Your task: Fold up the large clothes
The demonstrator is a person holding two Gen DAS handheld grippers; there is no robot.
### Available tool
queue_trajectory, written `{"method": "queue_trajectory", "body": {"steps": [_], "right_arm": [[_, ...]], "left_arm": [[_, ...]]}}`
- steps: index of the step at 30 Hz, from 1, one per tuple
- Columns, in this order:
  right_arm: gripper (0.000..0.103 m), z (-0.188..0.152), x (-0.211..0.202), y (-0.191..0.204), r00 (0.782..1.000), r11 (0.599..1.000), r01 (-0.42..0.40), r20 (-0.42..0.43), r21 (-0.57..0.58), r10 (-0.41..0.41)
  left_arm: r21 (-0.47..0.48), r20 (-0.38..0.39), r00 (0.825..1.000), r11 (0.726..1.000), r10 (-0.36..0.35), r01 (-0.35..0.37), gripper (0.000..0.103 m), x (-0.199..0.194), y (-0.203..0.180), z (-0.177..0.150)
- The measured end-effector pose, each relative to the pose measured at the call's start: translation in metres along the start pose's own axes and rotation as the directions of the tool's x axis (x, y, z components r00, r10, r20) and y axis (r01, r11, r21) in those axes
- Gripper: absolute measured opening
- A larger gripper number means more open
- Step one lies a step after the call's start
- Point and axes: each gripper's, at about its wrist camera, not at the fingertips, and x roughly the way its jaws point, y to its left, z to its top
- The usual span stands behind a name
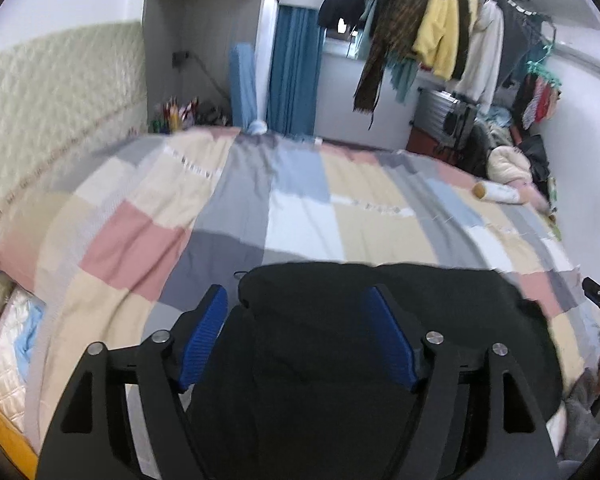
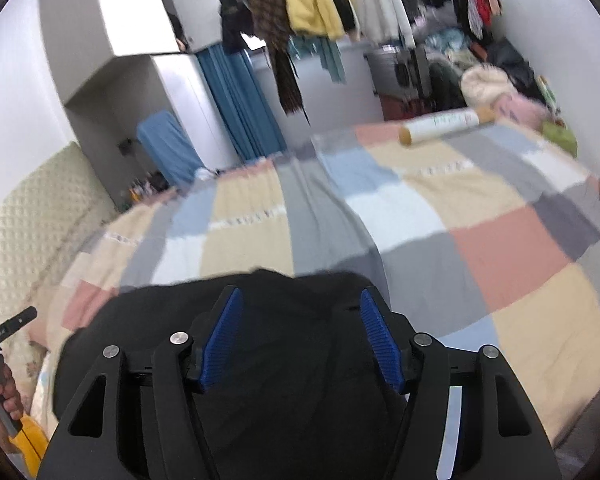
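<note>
Black garment (image 1: 340,344) lies on near edge of patchwork bedspread (image 1: 228,208), long axis running left-right across the bed front; which end is collar/hem can't tell, too dark. Left gripper (image 1: 296,300) spread wide over garment's left part, blue pads (image 1: 204,332) apart, nothing pinched. Right gripper (image 2: 300,304) likewise spread above right part, not grasping. Both point fwd toward far side of bed. Paper roll (image 2: 444,126) near far right corner, well apart from garment.
</note>
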Motion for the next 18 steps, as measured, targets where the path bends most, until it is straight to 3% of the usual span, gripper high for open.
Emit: {"method": "queue_trajectory", "body": {"steps": [8, 13, 15, 18], "right_arm": [[0.076, 0.033, -0.104, 0.052, 0.986, 0.991, -0.065, 0.143, -0.121, 0.082], [0.083, 0.037, -0.172, 0.080, 0.960, 0.980, -0.087, 0.248, -0.179, 0.130], [0.087, 0.034, -0.194, 0.088, 0.949, 0.976, -0.093, 0.280, -0.196, 0.147], [0.096, 0.028, -0.222, 0.100, 0.932, 0.969, -0.084, 0.327, -0.231, 0.158]], "left_arm": [[0.024, 0.120, 0.991, 0.998, -0.062, 0.059, 0.084, -0.103, -0.030, 0.020], [0.076, 0.195, 0.980, 0.997, -0.029, 0.014, 0.096, -0.154, -0.047, 0.017], [0.081, 0.224, 0.973, 0.996, -0.045, 0.028, 0.102, -0.169, -0.050, 0.014], [0.080, 0.240, 0.968, 0.995, -0.071, 0.053, 0.103, -0.186, -0.052, 0.007]]}}
